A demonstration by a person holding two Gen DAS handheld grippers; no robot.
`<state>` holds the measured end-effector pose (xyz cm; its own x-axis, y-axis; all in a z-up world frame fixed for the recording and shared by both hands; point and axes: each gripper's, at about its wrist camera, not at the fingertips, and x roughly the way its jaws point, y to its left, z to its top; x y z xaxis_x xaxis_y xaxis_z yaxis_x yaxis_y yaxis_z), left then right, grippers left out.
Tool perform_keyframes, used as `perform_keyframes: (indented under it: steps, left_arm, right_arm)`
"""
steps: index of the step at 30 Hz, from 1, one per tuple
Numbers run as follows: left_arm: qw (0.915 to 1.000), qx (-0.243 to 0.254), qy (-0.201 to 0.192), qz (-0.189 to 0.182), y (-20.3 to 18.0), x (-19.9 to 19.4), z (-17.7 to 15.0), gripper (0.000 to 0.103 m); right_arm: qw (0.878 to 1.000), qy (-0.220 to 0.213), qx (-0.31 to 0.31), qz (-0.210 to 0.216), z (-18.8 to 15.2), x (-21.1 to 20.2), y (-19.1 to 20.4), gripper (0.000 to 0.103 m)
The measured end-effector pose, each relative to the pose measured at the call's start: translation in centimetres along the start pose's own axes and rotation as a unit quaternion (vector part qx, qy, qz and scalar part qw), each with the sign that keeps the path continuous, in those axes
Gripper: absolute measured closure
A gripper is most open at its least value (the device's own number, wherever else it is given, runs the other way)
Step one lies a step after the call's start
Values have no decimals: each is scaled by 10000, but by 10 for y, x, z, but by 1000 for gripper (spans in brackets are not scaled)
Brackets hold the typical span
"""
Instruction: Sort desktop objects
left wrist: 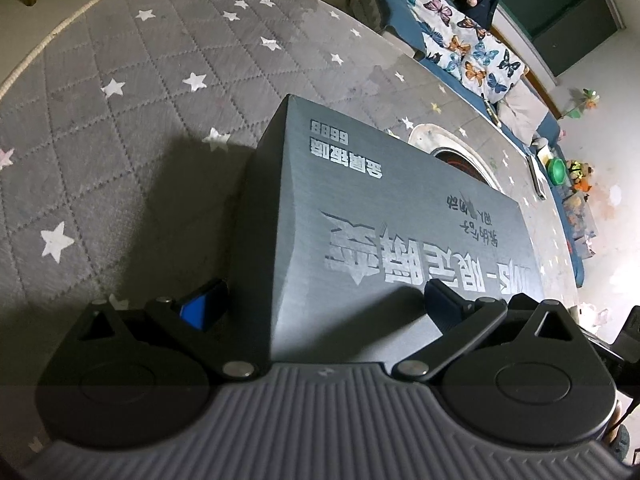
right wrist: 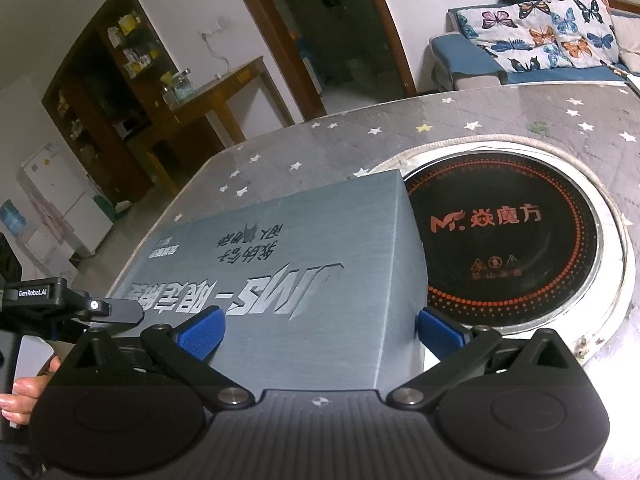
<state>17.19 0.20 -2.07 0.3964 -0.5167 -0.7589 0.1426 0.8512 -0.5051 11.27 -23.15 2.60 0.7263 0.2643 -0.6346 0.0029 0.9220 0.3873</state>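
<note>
A large grey box (left wrist: 360, 216) with silver lettering lies on the star-patterned grey table cover (left wrist: 120, 100). My left gripper (left wrist: 324, 300) stands wide open at the box's near left corner, one blue-padded finger on each side of that corner. In the right wrist view the same box (right wrist: 280, 264) fills the middle. My right gripper (right wrist: 320, 328) stands wide open at the box's near right corner, its left finger over the lid and its right finger beside the box's side. Whether any pad touches the box I cannot tell.
A round black induction hob (right wrist: 508, 248) is set into the table just right of the box. The left gripper's body (right wrist: 60, 304) and a hand show at the left edge. A butterfly-print sofa (right wrist: 552, 32) and a wooden shelf (right wrist: 120, 92) stand beyond the table.
</note>
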Motion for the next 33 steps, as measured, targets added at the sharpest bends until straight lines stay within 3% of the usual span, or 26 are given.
perform_keyframes:
  steps: [10,19,27,33]
  left_arm:
    - [9993,66,-340,-122,15,-20,-9,0]
    - [9950,198,-958,217,41,-57,-21,0]
    - [9824,145,-1519,1074,73,-72,-28,0]
    - [9636,268,-1937,1822,90,-68,-32,0]
  right_arm:
    - [9999,-76,-78,48,-5,-8,-1,0]
    - [9968,-483,-603,-197,-8,-41,3,0]
    - [9874,-951,-846,-938,-13,-84,-20,0]
    - [9786,-1255,-446,-1571,-14,-104,-65,0]
